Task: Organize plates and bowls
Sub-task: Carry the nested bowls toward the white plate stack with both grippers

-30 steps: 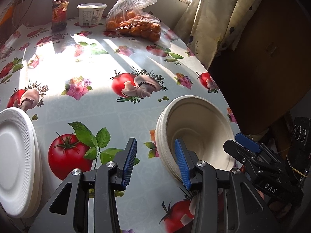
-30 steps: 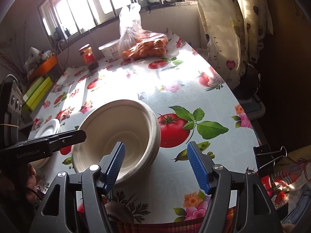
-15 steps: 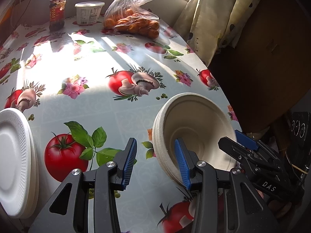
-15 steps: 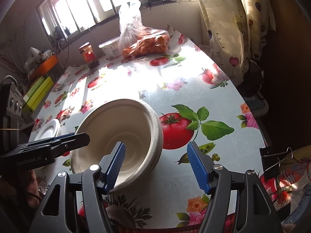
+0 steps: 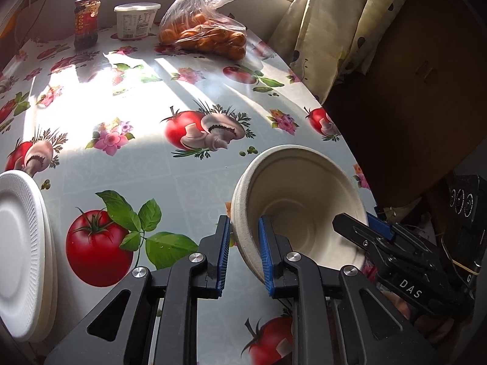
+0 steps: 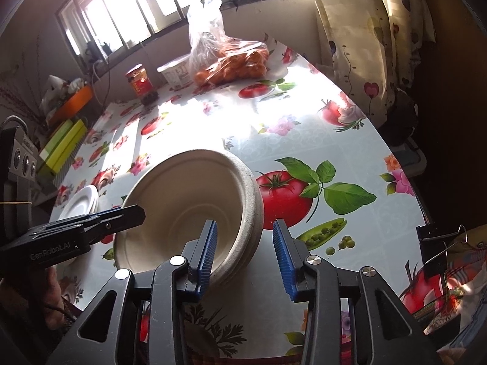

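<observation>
Left gripper [image 5: 243, 251] closing narrow on the near rim of the stacked bowls [image 5: 299, 203], by the table [image 5: 146, 164] edge. Right gripper [image 6: 243, 251] closing too — rim between the pads, outer pad apparently clear of it. Bowl count unreadable. White plates [image 5: 21, 243] cut off at the frame edge.

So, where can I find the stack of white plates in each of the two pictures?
Left wrist view: the stack of white plates lies at the far left edge, cut off by the frame.
Right wrist view: it is small, left of centre, behind the left gripper.
Shared landmark: the beige bowls, to the right of the plates in both views.
</observation>
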